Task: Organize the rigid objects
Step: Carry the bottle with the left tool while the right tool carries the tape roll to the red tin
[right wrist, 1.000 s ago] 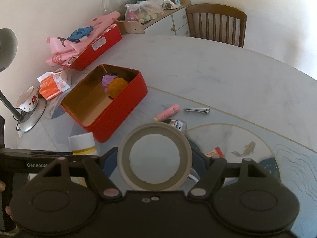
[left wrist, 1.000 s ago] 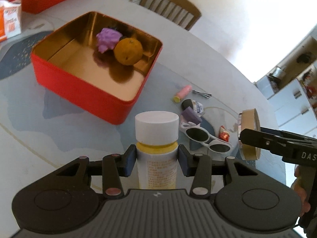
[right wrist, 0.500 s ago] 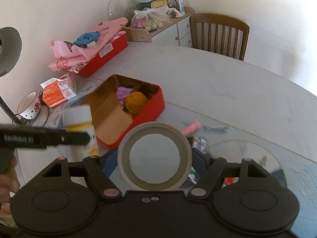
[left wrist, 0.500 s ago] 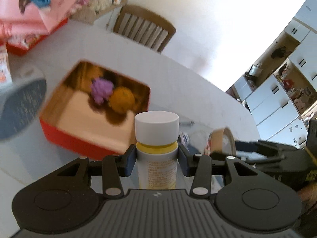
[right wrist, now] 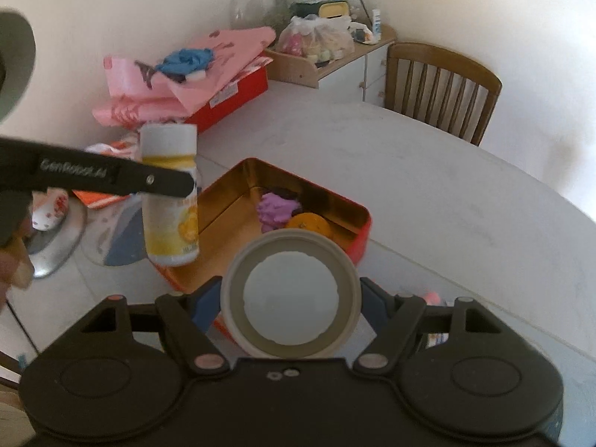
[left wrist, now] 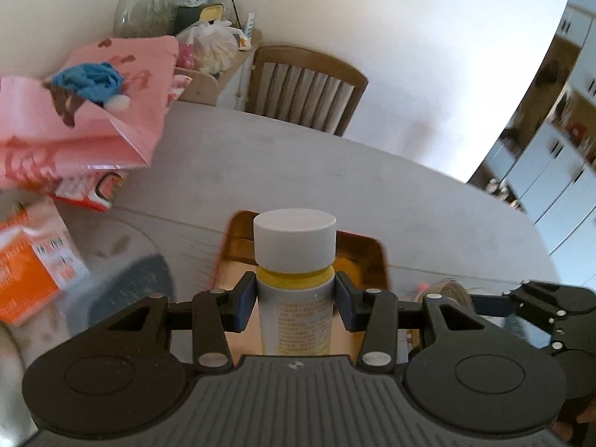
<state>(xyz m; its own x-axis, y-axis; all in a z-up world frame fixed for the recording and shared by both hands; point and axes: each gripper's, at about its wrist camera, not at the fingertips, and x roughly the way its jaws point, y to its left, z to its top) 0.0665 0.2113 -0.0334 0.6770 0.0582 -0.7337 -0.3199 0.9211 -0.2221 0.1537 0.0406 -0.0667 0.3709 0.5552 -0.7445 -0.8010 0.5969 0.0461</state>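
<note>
My left gripper (left wrist: 294, 303) is shut on a white-capped yellow bottle (left wrist: 294, 260) and holds it upright in the air over the near left edge of the red tin (left wrist: 372, 257). In the right wrist view the bottle (right wrist: 169, 193) hangs above the tin's (right wrist: 357, 238) left side. My right gripper (right wrist: 290, 303) is shut on a round beige-rimmed mirror (right wrist: 290, 290), near the tin's front corner. A purple item (right wrist: 275, 212) and an orange (right wrist: 309, 223) lie in the tin's far corner. The mirror's edge (left wrist: 447, 292) shows in the left wrist view.
A pink bag on a red box (right wrist: 231, 93) and an orange packet (left wrist: 26, 260) lie at the table's left. A cup (right wrist: 48, 205) stands on a lamp base. A wooden chair (right wrist: 443, 89) is behind the table. A pink tube (right wrist: 432, 296) lies right of the tin.
Both grippers have risen and moved towards the red tin. The bottle has gone from table height to above the tin's left edge. The mirror has come closer to the tin's front.
</note>
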